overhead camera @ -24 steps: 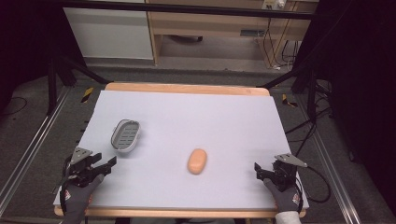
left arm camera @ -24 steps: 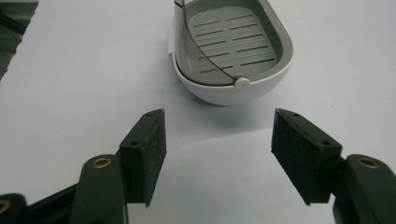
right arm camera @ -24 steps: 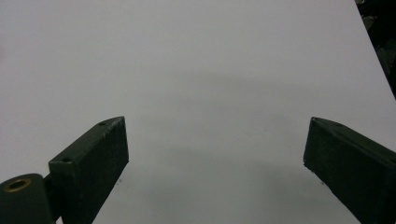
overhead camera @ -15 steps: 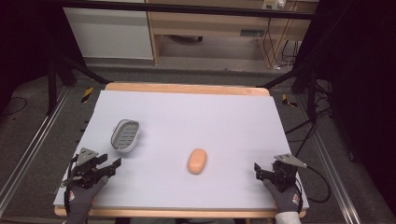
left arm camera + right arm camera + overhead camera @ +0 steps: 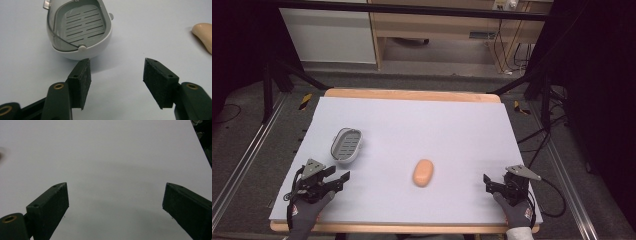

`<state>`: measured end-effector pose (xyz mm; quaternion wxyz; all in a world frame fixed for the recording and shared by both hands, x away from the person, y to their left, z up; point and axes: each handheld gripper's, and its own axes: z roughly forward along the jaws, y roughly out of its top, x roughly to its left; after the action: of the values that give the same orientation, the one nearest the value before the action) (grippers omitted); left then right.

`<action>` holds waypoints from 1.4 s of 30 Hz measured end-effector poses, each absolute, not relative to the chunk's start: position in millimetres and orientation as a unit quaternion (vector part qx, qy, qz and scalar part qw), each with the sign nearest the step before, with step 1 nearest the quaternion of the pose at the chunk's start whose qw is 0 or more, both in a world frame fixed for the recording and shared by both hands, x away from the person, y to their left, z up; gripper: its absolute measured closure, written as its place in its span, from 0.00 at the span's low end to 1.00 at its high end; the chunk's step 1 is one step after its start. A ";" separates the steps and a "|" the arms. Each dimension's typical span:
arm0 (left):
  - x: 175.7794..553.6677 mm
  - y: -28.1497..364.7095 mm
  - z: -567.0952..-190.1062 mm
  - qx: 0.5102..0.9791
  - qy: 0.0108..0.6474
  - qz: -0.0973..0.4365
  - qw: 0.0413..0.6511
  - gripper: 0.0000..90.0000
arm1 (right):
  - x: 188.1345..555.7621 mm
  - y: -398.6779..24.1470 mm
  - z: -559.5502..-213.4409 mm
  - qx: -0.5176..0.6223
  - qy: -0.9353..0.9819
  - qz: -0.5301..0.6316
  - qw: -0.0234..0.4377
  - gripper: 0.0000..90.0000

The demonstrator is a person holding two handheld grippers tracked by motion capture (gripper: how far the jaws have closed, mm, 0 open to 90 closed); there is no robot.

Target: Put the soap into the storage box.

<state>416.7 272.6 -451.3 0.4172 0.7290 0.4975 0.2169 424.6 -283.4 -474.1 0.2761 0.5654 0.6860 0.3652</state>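
Two grippers are hovering low at the surface's (image 5: 422, 120) near edge.
Left gripper (image 5: 339, 179) is gaping beside the grey basket (image 5: 346, 145); right gripper (image 5: 488, 183) is gaping wide, fingers empty.

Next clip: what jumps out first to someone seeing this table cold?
An orange oval soap-like bar lies alone near the middle of the pale sheet. Left of it sits a grey slotted dish, just ahead of the open left hand-held gripper. The right hand-held gripper, also open, waits at the near right corner.
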 end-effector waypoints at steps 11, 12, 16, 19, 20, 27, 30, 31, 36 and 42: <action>417.1 253.4 -447.0 0.741 0.480 0.208 0.421 0.41 | 423.9 -282.4 -473.0 0.562 0.686 0.367 0.282 0.08; 417.1 252.0 -446.4 0.742 0.478 0.207 0.422 0.41 | 423.8 -282.2 -472.9 0.563 0.685 0.367 0.281 0.08; 418.2 244.3 -444.2 0.745 0.472 0.206 0.424 0.40 | 423.8 -282.3 -472.9 0.564 0.685 0.366 0.280 0.08; 418.6 239.9 -443.3 0.748 0.468 0.203 0.425 0.40 | 423.9 -282.1 -473.0 0.563 0.686 0.366 0.281 0.08; 418.8 238.2 -442.8 0.750 0.465 0.203 0.424 0.40 | 423.9 -281.7 -473.2 0.564 0.685 0.366 0.281 0.08; 421.7 226.0 -439.6 0.756 0.455 0.201 0.426 0.39 | 423.9 -280.4 -473.0 0.562 0.686 0.365 0.282 0.08; 423.9 221.9 -437.9 0.758 0.452 0.201 0.425 0.38 | 423.9 -280.1 -473.2 0.563 0.685 0.365 0.283 0.08; 424.7 220.8 -436.8 0.759 0.450 0.200 0.425 0.38 | 423.8 -280.0 -473.2 0.563 0.686 0.364 0.283 0.08; 430.0 212.5 -429.1 0.757 0.444 0.199 0.437 0.37 | 423.4 -278.0 -472.3 0.559 0.687 0.364 0.288 0.07; 435.0 200.1 -422.0 0.758 0.436 0.199 0.443 0.36 | 423.1 -278.7 -472.2 0.561 0.686 0.365 0.286 0.07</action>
<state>435.0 200.1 -422.0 0.4432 0.7579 0.4355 0.1988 423.1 -278.7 -472.2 0.2864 0.5606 0.6859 0.3650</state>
